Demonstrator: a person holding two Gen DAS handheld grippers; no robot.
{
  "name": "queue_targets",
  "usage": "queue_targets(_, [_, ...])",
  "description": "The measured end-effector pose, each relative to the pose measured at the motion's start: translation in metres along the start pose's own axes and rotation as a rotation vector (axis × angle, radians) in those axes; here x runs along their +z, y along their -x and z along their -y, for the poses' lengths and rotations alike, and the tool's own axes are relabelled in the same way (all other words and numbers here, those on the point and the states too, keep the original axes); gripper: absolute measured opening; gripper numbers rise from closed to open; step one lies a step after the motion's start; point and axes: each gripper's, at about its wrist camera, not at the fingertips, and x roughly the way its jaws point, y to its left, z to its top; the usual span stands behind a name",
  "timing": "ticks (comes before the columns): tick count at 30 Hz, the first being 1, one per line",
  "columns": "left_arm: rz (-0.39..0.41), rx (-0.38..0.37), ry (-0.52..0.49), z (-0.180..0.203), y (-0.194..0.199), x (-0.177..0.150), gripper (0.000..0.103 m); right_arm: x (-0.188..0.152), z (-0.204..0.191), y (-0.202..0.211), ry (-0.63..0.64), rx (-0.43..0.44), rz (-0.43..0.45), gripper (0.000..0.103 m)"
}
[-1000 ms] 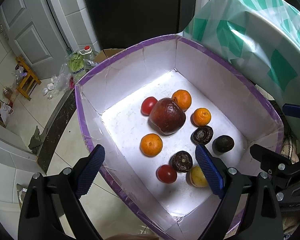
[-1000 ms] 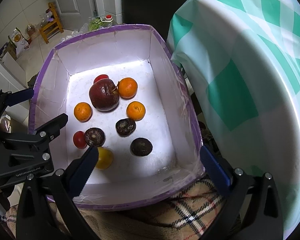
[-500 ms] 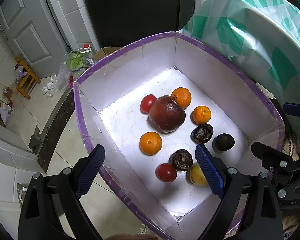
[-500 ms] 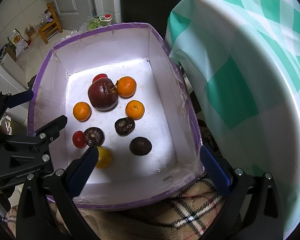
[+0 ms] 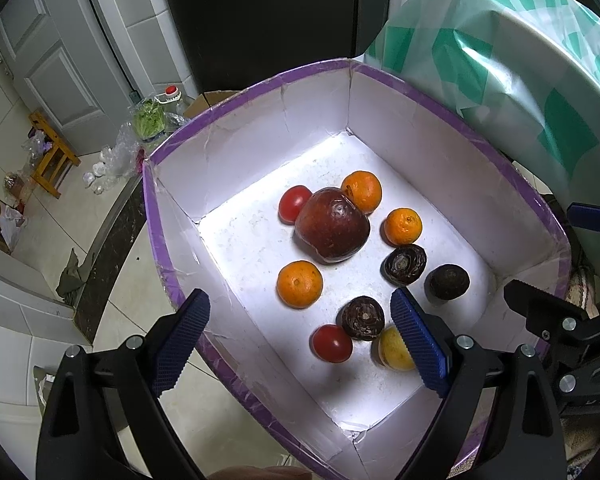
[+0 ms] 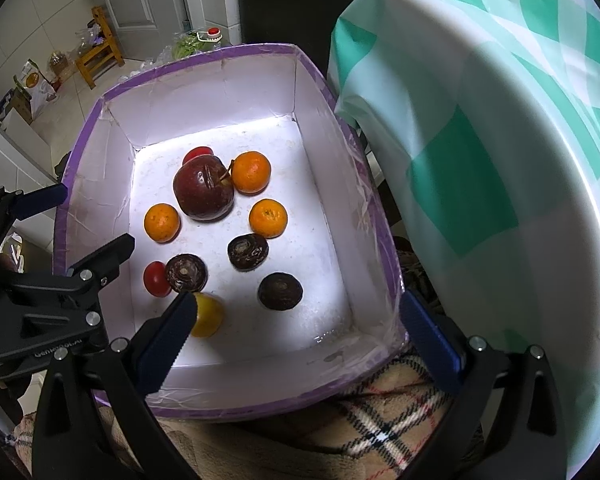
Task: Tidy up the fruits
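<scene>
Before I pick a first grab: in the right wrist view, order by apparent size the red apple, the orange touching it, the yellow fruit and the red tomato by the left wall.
1. red apple
2. orange
3. yellow fruit, partly hidden by a finger, so its rank is unsure
4. red tomato

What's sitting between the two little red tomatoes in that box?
One orange lies on the box floor between the far tomato and the near tomato, slightly left of their line. The left wrist view shows it best.
</scene>
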Motion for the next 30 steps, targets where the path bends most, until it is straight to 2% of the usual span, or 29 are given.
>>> queue_targets(19, [-0.007,0.006,-0.007,-0.003,-0.007,0.002,0.089,-0.002,0.003,-0.005,-0.032,-0.005,-0.016,0.101])
queue_targets(22, [-0.020,-0.029,-0.018,-0.003,-0.009,0.003,0.089,-0.002,0.003,-0.005,-0.032,-0.004,-0.017,0.101])
queue_targets(25, [-0.021,-0.027,-0.012,-0.004,-0.011,0.006,0.089,-0.003,0.002,-0.006,-0.034,-0.004,-0.021,0.101])
queue_targets(27, [-0.014,-0.046,0.025,-0.010,-0.013,0.007,0.089,-0.003,0.002,-0.006,-0.036,-0.003,-0.022,0.101])
queue_targets(30, [0.009,-0.011,0.038,-0.015,-0.013,0.007,0.089,-0.003,0.003,-0.006,-0.036,-0.002,-0.022,0.101])
